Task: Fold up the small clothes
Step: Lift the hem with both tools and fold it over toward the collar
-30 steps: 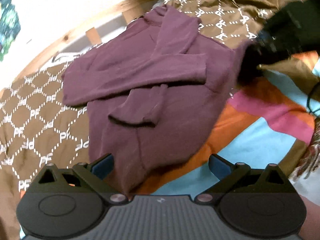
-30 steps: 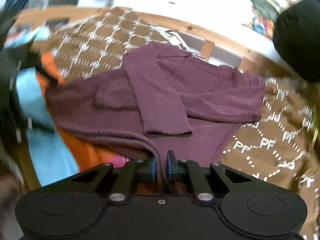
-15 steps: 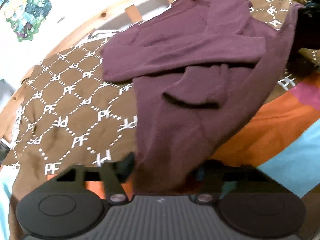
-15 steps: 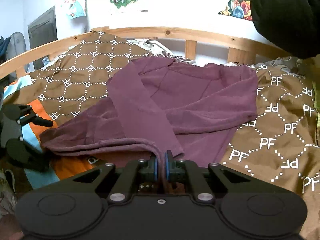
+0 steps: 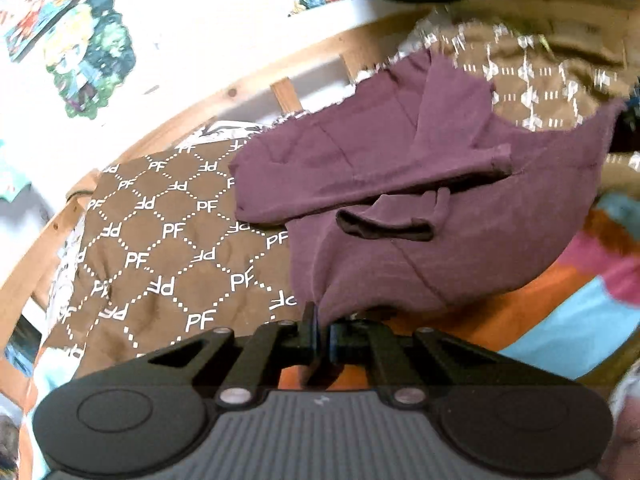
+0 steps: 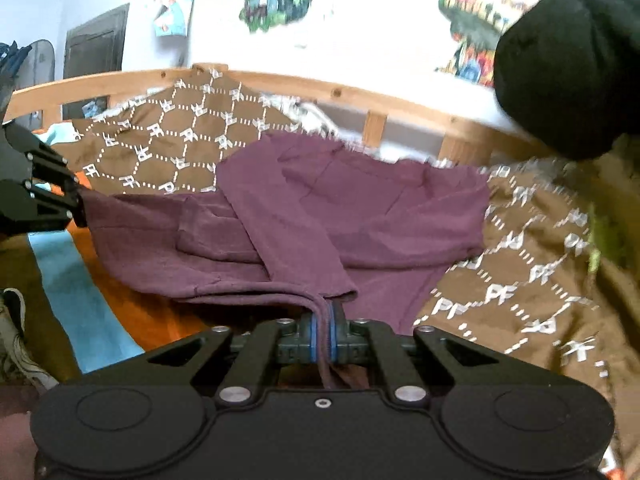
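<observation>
A maroon long-sleeved top (image 5: 400, 184) lies on the bed with both sleeves folded across its chest; it also shows in the right wrist view (image 6: 320, 216). My left gripper (image 5: 322, 334) is shut on one bottom hem corner and holds it just off the bed. My right gripper (image 6: 327, 334) is shut on the other hem corner. The hem edge hangs stretched between them. The left gripper also shows at the left edge of the right wrist view (image 6: 60, 204).
A brown blanket with white PF lettering (image 5: 168, 248) covers the far part of the bed, a striped orange, blue and pink cover (image 5: 560, 320) the near part. A wooden bed rail (image 6: 360, 96) runs along the wall. A black-sleeved arm (image 6: 568, 64) is at the upper right.
My left gripper has closed on the hem corner that lay between its open fingers. Both grippers have lifted the bottom edge and moved it toward the collar.
</observation>
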A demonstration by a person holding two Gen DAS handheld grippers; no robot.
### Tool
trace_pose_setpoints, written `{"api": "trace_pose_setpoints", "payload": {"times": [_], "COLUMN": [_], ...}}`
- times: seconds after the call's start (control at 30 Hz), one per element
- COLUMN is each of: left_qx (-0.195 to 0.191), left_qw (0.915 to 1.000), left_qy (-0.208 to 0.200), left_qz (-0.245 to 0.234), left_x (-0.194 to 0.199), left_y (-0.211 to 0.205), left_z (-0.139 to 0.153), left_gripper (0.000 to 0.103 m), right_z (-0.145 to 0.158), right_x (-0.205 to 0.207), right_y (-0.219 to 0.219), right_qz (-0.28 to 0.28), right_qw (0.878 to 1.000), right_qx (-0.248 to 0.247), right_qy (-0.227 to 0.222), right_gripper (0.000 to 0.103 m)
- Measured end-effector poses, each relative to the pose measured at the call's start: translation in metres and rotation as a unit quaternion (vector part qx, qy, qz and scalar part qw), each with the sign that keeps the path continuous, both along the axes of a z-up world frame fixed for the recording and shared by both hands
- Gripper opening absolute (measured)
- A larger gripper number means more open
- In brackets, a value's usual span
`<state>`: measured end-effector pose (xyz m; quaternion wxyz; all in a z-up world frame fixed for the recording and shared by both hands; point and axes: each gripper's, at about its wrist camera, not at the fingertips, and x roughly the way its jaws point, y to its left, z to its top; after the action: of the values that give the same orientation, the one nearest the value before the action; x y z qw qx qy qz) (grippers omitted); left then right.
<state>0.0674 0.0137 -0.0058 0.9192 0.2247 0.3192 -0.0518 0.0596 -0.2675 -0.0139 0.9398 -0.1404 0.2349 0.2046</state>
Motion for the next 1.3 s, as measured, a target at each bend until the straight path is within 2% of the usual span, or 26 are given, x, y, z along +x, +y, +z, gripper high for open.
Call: {"api": "trace_pose_setpoints", "payload": {"times": [0.1,0.27,0.53,0.7,0.83,0.93,1.13,1.3], "left_qx": [-0.024,-0.039,-0.054,-0.057,-0.053,-0.063,-0.043,-0.023], "left_qw": [0.9997,0.9992,0.998,0.9973,0.9971,0.9954,0.9929,0.9903], "left_qy": [0.003,0.003,0.031,0.042,0.052,0.072,0.096,0.115], "left_qz": [0.005,0.006,-0.01,-0.021,-0.018,0.002,0.055,0.074], "left_x": [-0.015,-0.059,-0.137,-0.146,-0.121,-0.078,0.023,0.112], "left_y": [0.004,0.01,0.018,0.022,0.015,0.011,0.004,-0.002], "left_z": [0.011,0.03,0.073,0.107,0.123,0.131,0.143,0.132], "left_gripper": [0.004,0.004,0.004,0.004,0.005,0.005,0.005,0.007], "right_z": [0.01,0.034,0.08,0.106,0.116,0.118,0.117,0.113], "right_x": [-0.016,-0.052,-0.132,-0.164,-0.154,-0.123,-0.04,0.045], "right_y": [-0.006,-0.017,-0.025,-0.024,-0.021,-0.021,-0.018,-0.015], "right_qz": [-0.005,0.009,0.04,0.056,0.06,0.056,0.042,0.027], "right_qw": [1.0,1.0,0.998,0.997,0.998,0.998,0.998,0.998], "right_qx": [0.0,0.002,0.026,0.025,0.016,0.009,-0.012,-0.031], "right_qy": [-0.005,-0.003,0.045,0.041,0.018,0.007,-0.037,-0.046], "right_gripper": [0.005,0.005,0.005,0.005,0.005,0.005,0.005,0.005]}}
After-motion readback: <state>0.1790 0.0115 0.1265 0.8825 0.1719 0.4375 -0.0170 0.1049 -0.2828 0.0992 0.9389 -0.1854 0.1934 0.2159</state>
